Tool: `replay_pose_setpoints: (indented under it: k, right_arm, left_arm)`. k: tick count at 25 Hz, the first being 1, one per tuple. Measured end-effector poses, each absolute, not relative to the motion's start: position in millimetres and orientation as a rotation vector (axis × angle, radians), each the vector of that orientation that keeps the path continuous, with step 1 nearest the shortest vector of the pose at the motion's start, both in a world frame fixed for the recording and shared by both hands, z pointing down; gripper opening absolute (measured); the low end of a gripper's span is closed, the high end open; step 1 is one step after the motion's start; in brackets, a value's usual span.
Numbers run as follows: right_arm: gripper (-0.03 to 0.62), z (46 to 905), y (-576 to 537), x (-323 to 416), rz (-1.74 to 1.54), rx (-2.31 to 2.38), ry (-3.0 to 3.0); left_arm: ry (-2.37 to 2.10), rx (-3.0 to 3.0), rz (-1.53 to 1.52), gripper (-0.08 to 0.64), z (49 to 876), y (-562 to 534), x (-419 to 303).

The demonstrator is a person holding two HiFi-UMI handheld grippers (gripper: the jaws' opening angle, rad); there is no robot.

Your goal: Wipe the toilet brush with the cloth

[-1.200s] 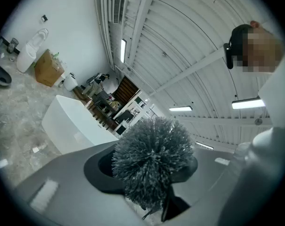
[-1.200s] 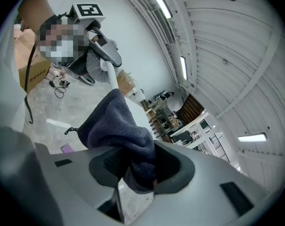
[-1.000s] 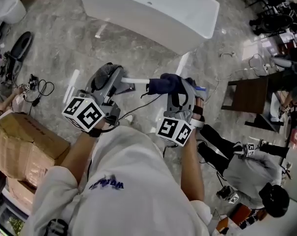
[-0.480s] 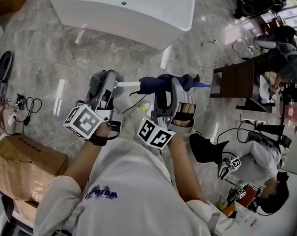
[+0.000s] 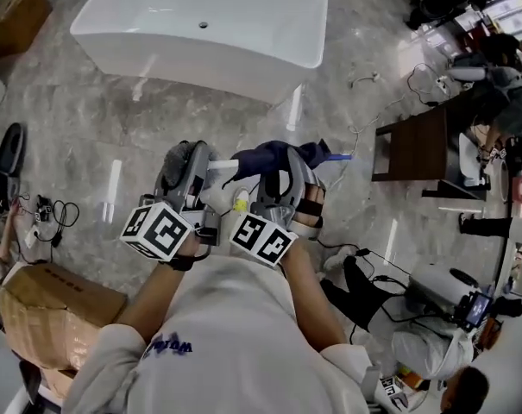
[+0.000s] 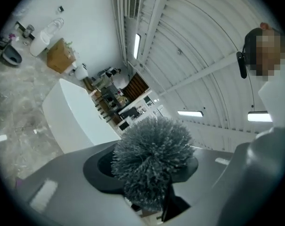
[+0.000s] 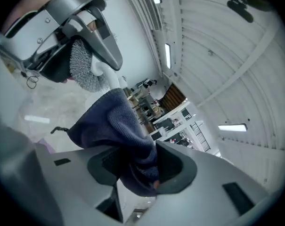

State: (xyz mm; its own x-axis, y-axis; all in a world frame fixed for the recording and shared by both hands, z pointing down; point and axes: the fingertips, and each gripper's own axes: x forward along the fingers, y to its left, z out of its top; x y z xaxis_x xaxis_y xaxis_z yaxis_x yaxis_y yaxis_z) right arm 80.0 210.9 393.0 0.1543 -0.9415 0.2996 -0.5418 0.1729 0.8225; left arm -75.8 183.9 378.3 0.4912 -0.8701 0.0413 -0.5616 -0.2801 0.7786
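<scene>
Toilet brush (image 6: 151,154) gripped at its head, cloth (image 7: 126,135) pinched beside it

The one open container in sight is the white bathtub (image 5: 200,33). It is a smooth, glossy oval shell, and its bare basin shows only a small drain hole. A brown cardboard box (image 5: 58,313) sits at the lower left of the head view with its flaps shut, so its contents cannot be seen.

The left gripper (image 5: 187,179) has its jaws closed on the brush. The left gripper view shows the round, grey, spiky bristle head wedged between the dark pads. From there the thin white handle (image 5: 224,163) runs across to the right gripper (image 5: 286,179), with a blue tip poking out past it.

The right gripper's jaws have just been closing and now pinch the dark blue cloth between their pads. The cloth is a soft, napped fabric, bunched into folds, and it drapes over the handle just beside the bristles. Both grippers are matte grey plastic, each carrying a cube of black-and-white markers (image 5: 157,231). Below them lies a grey floor (image 5: 88,145) of veined, shiny stone.

A second ago the two grippers were further apart, with more bare white handle showing between bristles and cloth. Now the cubes sit almost side by side and the cloth is nearer the brush head. The tub also lies further left in the head view than before.
</scene>
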Motion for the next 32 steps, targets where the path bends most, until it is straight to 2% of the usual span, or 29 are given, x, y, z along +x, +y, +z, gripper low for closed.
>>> replay_pose_setpoints:
  k: [1, 9, 14, 21, 32]
  right_arm:
    - [0.161, 396, 201, 90, -0.526, 1.464, -1.509]
    - [0.146, 377, 152, 148, -0.775, 1.43, -1.4]
    - [0.11, 388, 140, 185, -0.85, 1.339, -1.372]
    - [0.1, 390, 129, 206, -0.983, 1.306, -1.385]
    - [0.095, 402, 110, 234, -1.107, 1.252, -1.358]
  left_arm:
    - [-1.143, 1.993, -0.49, 0.204, 381, 173, -60]
    - [-0.85, 2.037, -0.317, 0.195, 389, 119, 73]
    - [-0.846, 2.088, -0.216, 0.193, 392, 102, 116]
    - [-0.792, 2.124, -0.162, 0.195, 395, 86, 138]
    - [-1.017, 2.08, -0.167, 0.189, 395, 78, 96]
